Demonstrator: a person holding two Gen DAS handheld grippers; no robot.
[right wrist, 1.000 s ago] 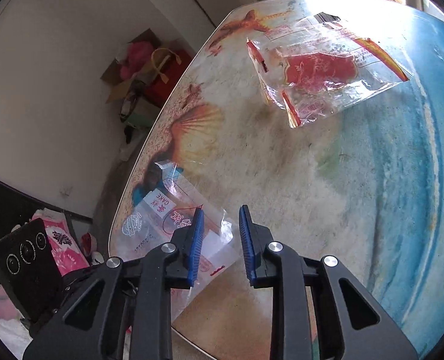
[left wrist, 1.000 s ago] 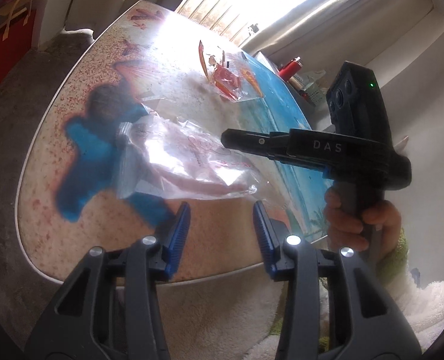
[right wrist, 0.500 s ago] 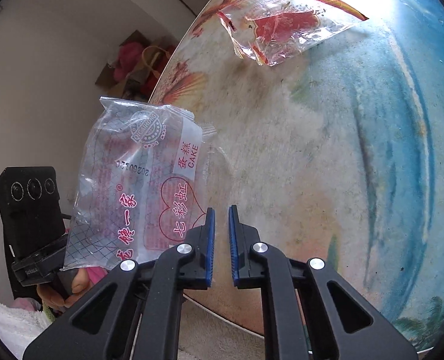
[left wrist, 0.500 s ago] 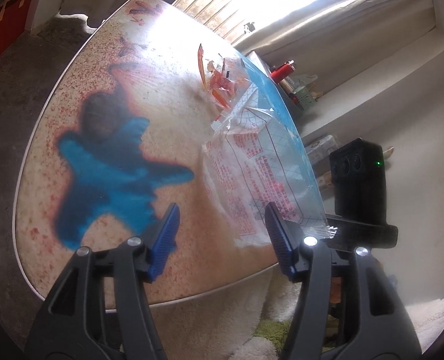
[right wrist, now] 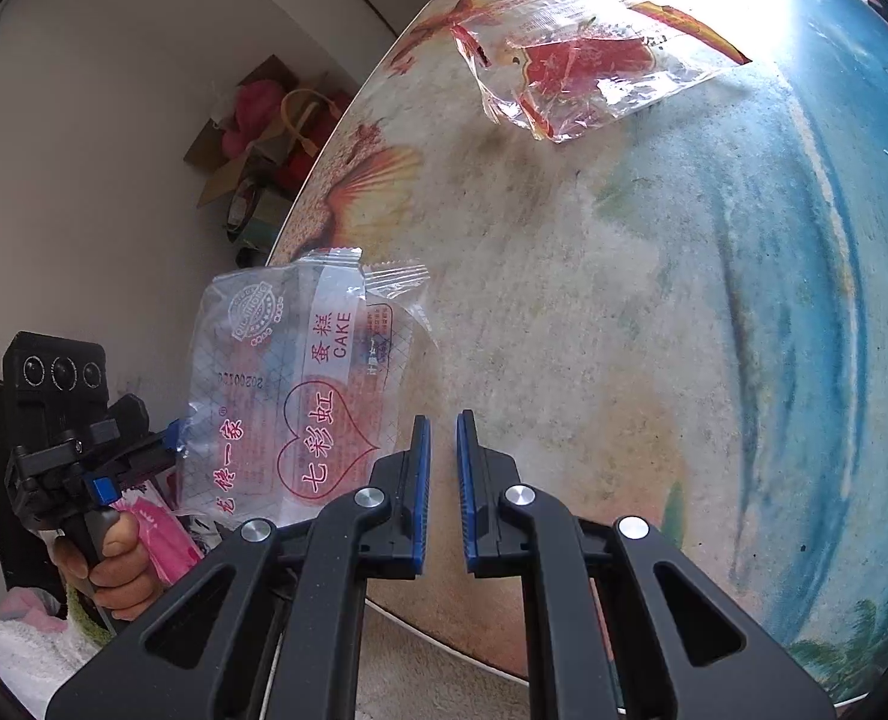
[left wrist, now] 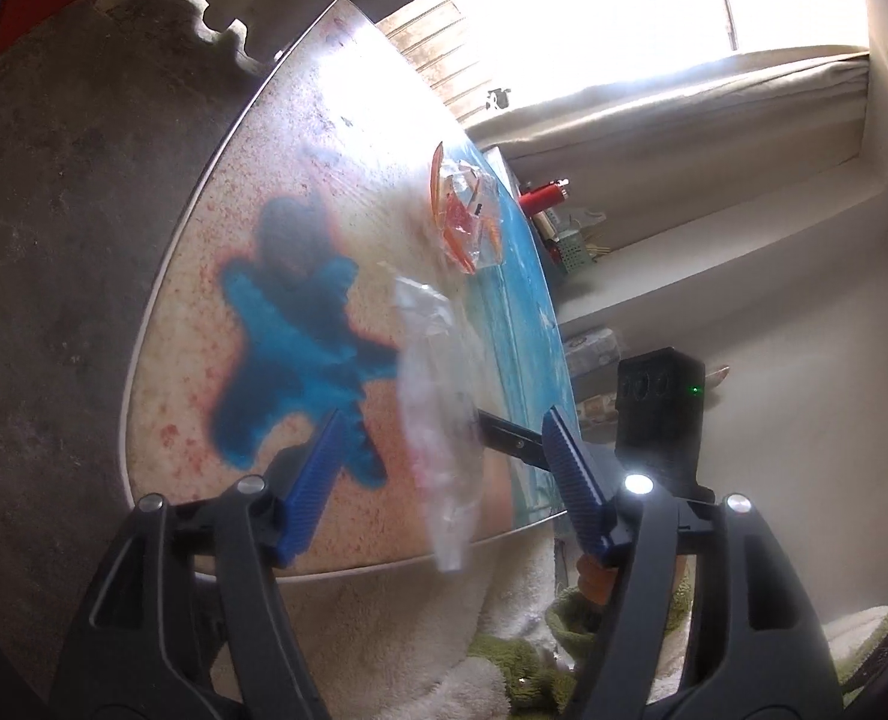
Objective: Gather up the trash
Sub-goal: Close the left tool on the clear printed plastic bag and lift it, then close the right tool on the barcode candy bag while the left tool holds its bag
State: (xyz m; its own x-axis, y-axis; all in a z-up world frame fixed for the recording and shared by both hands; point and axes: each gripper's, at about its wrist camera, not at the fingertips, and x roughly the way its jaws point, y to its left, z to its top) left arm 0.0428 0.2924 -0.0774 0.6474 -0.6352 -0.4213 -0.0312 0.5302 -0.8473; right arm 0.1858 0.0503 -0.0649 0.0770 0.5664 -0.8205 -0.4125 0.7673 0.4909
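Clear cake wrapper (right wrist: 300, 396) hangs above the table's (right wrist: 564, 300) near edge, apparently pinched in the narrow right claw (right wrist: 441, 417). The left claw (left wrist: 444, 420) has just been opening around it, likely for a handover.

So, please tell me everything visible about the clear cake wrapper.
The cake wrapper is a clear, crinkled plastic bag with red print, a red heart, the word CAKE and serrated ends. It is upright, above the table edge, between the jaws of the left gripper, which have just been opening. One corner goes behind a finger of the right gripper; its grip is unclear.
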